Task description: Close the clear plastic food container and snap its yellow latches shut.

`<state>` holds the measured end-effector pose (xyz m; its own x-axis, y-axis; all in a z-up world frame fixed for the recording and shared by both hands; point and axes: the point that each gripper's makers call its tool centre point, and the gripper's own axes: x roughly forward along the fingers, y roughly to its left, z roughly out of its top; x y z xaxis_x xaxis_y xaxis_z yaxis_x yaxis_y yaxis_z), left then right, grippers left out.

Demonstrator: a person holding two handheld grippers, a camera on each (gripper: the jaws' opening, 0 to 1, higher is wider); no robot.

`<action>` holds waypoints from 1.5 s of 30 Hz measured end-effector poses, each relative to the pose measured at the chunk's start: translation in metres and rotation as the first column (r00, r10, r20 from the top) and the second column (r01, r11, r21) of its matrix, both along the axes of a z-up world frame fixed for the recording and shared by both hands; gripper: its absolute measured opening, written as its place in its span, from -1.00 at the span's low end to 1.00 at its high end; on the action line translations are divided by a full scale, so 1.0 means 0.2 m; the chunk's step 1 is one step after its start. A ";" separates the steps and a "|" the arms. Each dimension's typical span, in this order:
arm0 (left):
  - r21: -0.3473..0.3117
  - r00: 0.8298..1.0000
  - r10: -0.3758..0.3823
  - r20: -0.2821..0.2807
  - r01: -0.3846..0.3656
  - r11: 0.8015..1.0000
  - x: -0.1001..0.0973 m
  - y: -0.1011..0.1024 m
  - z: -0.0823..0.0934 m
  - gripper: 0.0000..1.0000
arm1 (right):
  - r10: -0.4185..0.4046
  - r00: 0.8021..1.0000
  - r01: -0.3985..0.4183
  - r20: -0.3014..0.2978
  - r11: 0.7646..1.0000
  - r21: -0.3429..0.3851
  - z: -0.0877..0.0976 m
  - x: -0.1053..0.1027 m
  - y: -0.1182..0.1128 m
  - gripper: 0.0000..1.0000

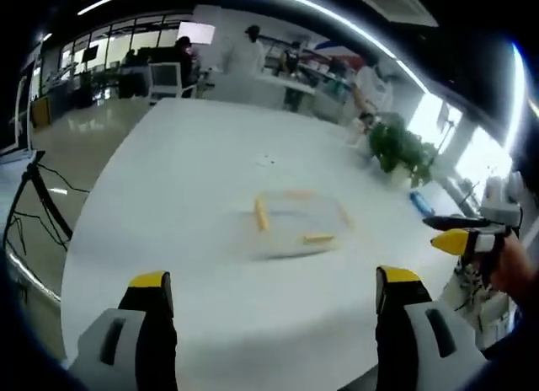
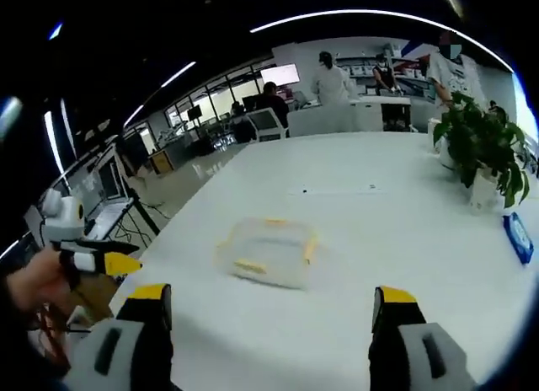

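Clear plastic container (image 1: pixel 299 225) sits mid-desk (image 1: pixel 210 155), lid on, yellow latches (image 1: pixel 262 213) on its sides. The left gripper (image 1: pixel 274 300) hovers short of it, fingers (image 1: pixel 152 294) spread wide and holding nothing. Same for the right gripper (image 2: pixel 269 307), gaping and bare. A potted plant (image 2: pixel 484 147) stands at the desk's far edge.

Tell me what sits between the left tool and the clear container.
Nothing: in the left gripper view, bare white table separates the left tool from the container.
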<state>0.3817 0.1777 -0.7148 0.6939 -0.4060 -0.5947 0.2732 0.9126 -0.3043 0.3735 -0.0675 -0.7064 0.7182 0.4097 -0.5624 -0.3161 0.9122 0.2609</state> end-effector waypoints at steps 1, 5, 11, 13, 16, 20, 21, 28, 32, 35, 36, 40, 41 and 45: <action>0.004 1.000 -0.006 0.003 0.006 1.000 -0.04 0.01 0.02 0.98 | 0.002 1.000 -0.002 0.008 1.000 0.005 0.01 -0.03 -0.02 1.00; 0.038 0.998 -0.041 0.042 0.039 0.999 -0.14 0.05 0.09 0.98 | 0.000 1.000 0.001 0.020 1.000 -0.024 0.01 -0.14 -0.11 0.99; -0.039 1.000 -0.010 0.020 0.011 0.999 -0.31 0.10 0.13 0.98 | 0.007 1.000 -0.006 0.015 0.999 -0.036 -0.02 -0.31 -0.21 0.99; -0.004 0.999 -0.008 0.039 0.009 1.000 -0.36 0.13 0.13 0.98 | 0.010 1.000 -0.009 0.020 0.999 -0.036 -0.02 -0.36 -0.25 0.99; -0.001 1.000 0.005 0.026 -0.005 1.000 -0.44 0.17 0.11 0.98 | -0.002 1.000 0.002 0.016 1.000 -0.007 -0.03 -0.42 -0.32 0.99; 0.012 1.000 0.023 0.016 -0.023 1.000 -0.53 0.21 0.10 0.98 | 0.000 1.000 0.000 -0.022 1.000 -0.006 -0.07 -0.48 -0.38 0.96; 0.015 1.000 0.027 0.014 -0.027 1.000 -0.55 0.22 0.10 0.98 | 0.003 1.000 -0.004 -0.028 1.000 -0.016 -0.07 -0.50 -0.39 0.96; 0.022 1.000 0.028 0.008 -0.028 0.999 -0.61 0.27 0.08 0.98 | -0.022 0.998 0.021 -0.056 1.000 -0.019 -0.09 -0.57 -0.39 0.99; 0.015 0.999 0.037 -0.013 -0.037 0.999 -0.63 0.28 0.04 0.98 | -0.008 0.997 0.006 -0.078 1.000 -0.029 -0.12 -0.60 -0.36 0.99; 0.000 0.999 0.040 -0.034 -0.040 0.999 -0.66 0.28 0.02 0.98 | -0.021 0.995 0.019 -0.096 0.999 -0.027 -0.12 -0.63 -0.36 0.99; 0.000 0.999 0.038 -0.033 -0.038 0.999 -0.67 0.28 0.02 0.98 | -0.027 0.995 0.025 -0.098 1.000 -0.016 -0.12 -0.63 -0.35 0.99; 0.009 0.999 0.026 -0.043 -0.025 1.000 -0.69 0.30 -0.03 0.98 | -0.008 0.993 0.006 -0.114 1.000 -0.021 -0.16 -0.66 -0.34 0.99; 0.034 0.998 0.011 -0.056 -0.009 0.999 -0.71 0.32 -0.07 0.98 | 0.004 0.993 -0.007 -0.122 1.000 -0.028 -0.17 -0.67 -0.33 0.99; 0.038 0.999 0.006 -0.054 -0.004 0.999 -0.73 0.35 -0.09 0.98 | 0.040 0.987 -0.046 -0.158 0.998 -0.038 -0.22 -0.73 -0.31 0.96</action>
<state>0.2367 0.2471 -0.7320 0.6623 -0.3789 -0.6463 0.2529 0.9251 -0.2832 0.2276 -0.1299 -0.7501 0.6019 0.4121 -0.6840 -0.3132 0.9098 0.2725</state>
